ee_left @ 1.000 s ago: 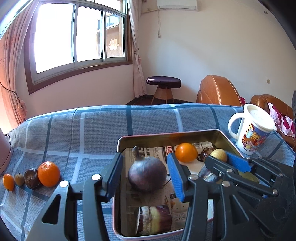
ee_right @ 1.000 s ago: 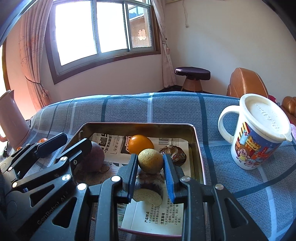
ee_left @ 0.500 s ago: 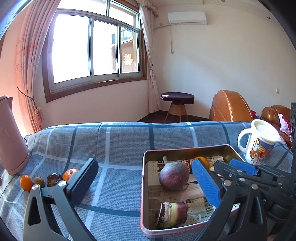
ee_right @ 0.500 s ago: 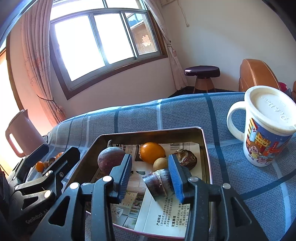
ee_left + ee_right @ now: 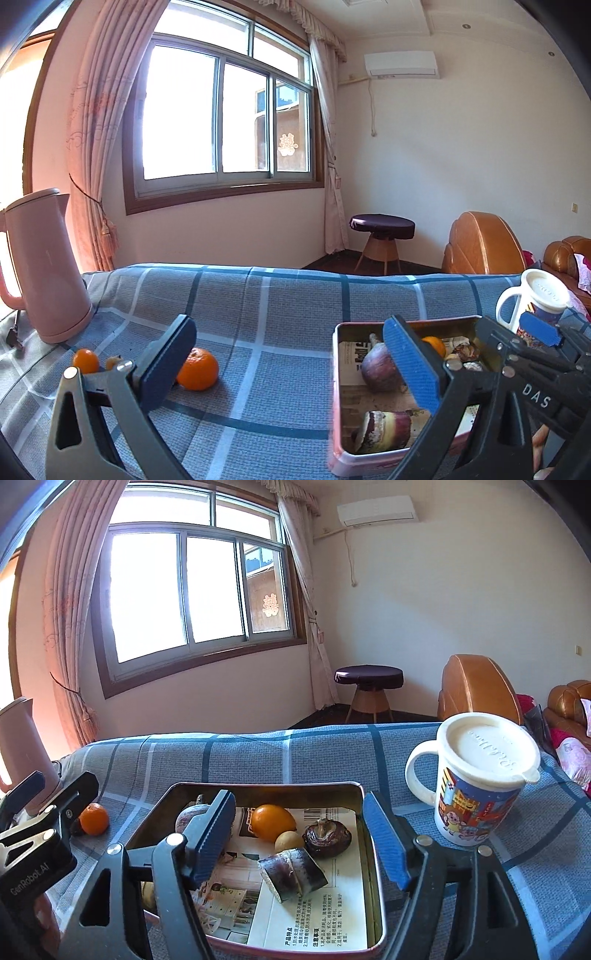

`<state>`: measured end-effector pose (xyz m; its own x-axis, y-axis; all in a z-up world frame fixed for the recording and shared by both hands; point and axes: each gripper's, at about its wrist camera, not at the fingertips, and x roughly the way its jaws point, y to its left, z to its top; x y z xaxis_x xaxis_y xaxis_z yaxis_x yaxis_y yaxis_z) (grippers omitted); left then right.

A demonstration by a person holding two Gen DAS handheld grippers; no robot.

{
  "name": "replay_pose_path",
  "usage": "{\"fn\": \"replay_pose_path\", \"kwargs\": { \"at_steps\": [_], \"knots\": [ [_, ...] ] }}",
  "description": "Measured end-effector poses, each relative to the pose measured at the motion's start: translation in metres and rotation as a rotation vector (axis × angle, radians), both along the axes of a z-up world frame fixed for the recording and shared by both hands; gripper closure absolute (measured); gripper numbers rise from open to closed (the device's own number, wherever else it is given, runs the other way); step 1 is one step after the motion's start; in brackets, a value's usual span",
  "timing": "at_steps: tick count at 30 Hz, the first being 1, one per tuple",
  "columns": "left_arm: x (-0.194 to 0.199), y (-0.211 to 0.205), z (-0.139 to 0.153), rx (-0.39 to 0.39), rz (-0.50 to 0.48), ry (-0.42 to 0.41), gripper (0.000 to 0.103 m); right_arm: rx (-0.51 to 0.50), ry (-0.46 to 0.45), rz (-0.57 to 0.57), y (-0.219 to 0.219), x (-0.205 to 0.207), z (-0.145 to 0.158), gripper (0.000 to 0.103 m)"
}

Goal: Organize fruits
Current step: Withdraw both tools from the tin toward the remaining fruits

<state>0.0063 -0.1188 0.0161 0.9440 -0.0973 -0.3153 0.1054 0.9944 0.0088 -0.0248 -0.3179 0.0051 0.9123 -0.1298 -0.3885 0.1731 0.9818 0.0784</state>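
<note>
— On the checked blue cloth, what is seen?
— A metal tin (image 5: pixel 373 853) lined with newspaper is seen, with a purple fruit (image 5: pixel 380 371), an orange (image 5: pixel 272 821), a small yellow fruit (image 5: pixel 289 841), a dark brown fruit (image 5: pixel 327 838) and a cut cane piece (image 5: pixel 293 875) held inside it. A tangerine (image 5: pixel 197 368) is left out on the cloth, well apart from the tin.
— And the jaws?
— The left gripper (image 5: pixel 291 363) is held wide open with nothing gripped; the right gripper (image 5: pixel 301 843) is likewise spread wide above the tin, and nothing is held. A lidded mug (image 5: pixel 476 779) is set just beside the tin.
</note>
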Motion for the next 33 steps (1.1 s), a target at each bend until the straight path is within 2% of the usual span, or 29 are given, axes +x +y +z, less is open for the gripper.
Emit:
{"fn": "replay_pose_path", "kwargs": {
  "at_steps": [8,13,24,33],
  "knots": [
    [0.002,0.005,-0.009,0.059,0.048,-0.010,0.000,-0.031,-0.044,-0.049,0.004,-0.007,0.005,0.025],
    [-0.001,0.009,-0.009,0.047,0.045,-0.011,0.000,-0.055,-0.077,-0.084,0.008,-0.014,0.007,0.025],
    [-0.007,0.020,-0.010,0.022,0.044,0.007,0.000,-0.044,-0.078,-0.130,0.020,-0.025,0.006,0.025],
    [-0.008,0.029,-0.012,0.039,0.035,0.028,0.000,-0.070,-0.085,-0.165,0.038,-0.037,0.007,0.025]
  ]
}}
